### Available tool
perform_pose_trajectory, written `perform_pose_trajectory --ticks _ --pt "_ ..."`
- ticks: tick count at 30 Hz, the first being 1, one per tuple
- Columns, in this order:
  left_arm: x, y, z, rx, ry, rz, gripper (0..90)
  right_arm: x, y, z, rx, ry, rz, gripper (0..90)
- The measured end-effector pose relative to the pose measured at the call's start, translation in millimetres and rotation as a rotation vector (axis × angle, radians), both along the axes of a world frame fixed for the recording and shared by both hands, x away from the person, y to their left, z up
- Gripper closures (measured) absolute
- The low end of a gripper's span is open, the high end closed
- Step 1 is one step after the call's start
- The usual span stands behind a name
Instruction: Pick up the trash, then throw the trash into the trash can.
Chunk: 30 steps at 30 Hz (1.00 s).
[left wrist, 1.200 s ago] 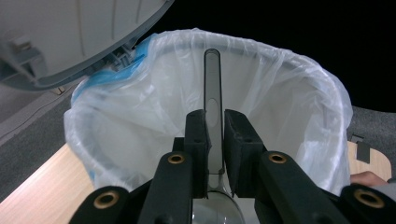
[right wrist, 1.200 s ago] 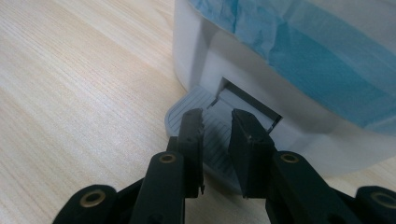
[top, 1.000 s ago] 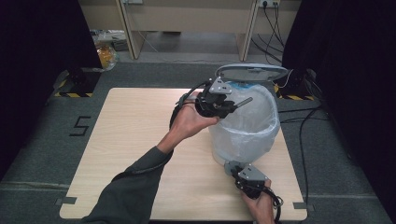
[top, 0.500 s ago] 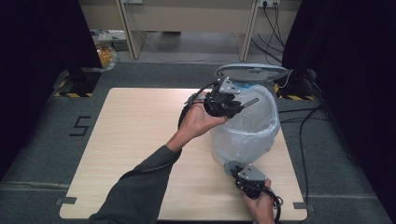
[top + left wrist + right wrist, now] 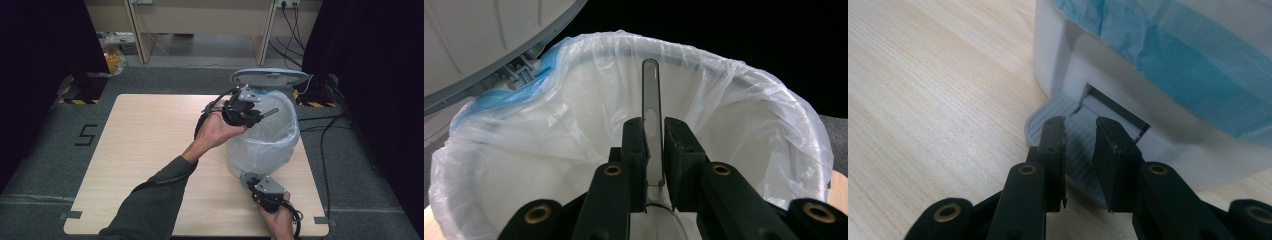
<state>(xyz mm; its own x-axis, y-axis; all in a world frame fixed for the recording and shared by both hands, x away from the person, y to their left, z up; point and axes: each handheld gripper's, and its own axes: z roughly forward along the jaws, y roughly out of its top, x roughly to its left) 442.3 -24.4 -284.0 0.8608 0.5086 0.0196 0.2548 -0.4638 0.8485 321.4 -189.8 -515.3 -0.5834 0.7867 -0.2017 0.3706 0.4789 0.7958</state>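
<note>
Pinching a clear strip (image 5: pixel 651 120), the left gripper (image 5: pixel 243 111) hangs over the bin (image 5: pixel 265 150); the right gripper (image 5: pixel 1080 137), jaws slightly spread, presses the pedal (image 5: pixel 1048 117).

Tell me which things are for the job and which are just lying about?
For the job: bin, its lid, pedal, bag, clear strip, left gripper, right gripper.

Lying about: yellow packet, cables.

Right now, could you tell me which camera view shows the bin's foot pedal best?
The right gripper view: the grey ribbed foot pedal lies close up, directly under the right hand-held gripper, jutting from the bin's base. In the high view the pedal is mostly hidden by that gripper. The left gripper view looks into the lined bin instead.
</note>
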Motion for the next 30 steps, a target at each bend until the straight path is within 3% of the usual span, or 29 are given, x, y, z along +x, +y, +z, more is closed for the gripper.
perform_pose_trajectory --ticks 11,16,18,21,23,24,30 --pt "1.1 1.0 -1.8 0.005 0.002 0.006 80.1 0.1 -0.1 0.0 0.000 -0.001 0.001 74.0" --pt "5.4 -0.7 -5.3 0.008 0.023 0.012 79.8 -0.2 0.2 -0.1 -0.002 -0.001 0.000 74.0" --pt "5.9 -1.9 -6.4 0.002 0.022 0.020 70.3 -0.2 0.2 0.0 -0.002 -0.001 -0.001 74.0" --pt "5.4 -2.7 -6.7 0.006 0.020 0.016 71.2 -0.2 0.2 0.0 -0.002 -0.001 0.000 74.0" --pt "4.3 -2.7 -5.0 -0.012 0.015 0.024 67.2 0.0 0.1 0.0 -0.001 -0.001 0.000 74.0" --pt "3.7 -2.0 -3.5 -0.021 0.014 0.031 60.2 -0.1 0.1 0.0 -0.001 0.000 0.000 74.0" --pt "-4.6 5.1 5.5 -0.068 -0.011 0.033 47.6 0.0 0.0 0.0 0.000 0.000 0.000 74.0"
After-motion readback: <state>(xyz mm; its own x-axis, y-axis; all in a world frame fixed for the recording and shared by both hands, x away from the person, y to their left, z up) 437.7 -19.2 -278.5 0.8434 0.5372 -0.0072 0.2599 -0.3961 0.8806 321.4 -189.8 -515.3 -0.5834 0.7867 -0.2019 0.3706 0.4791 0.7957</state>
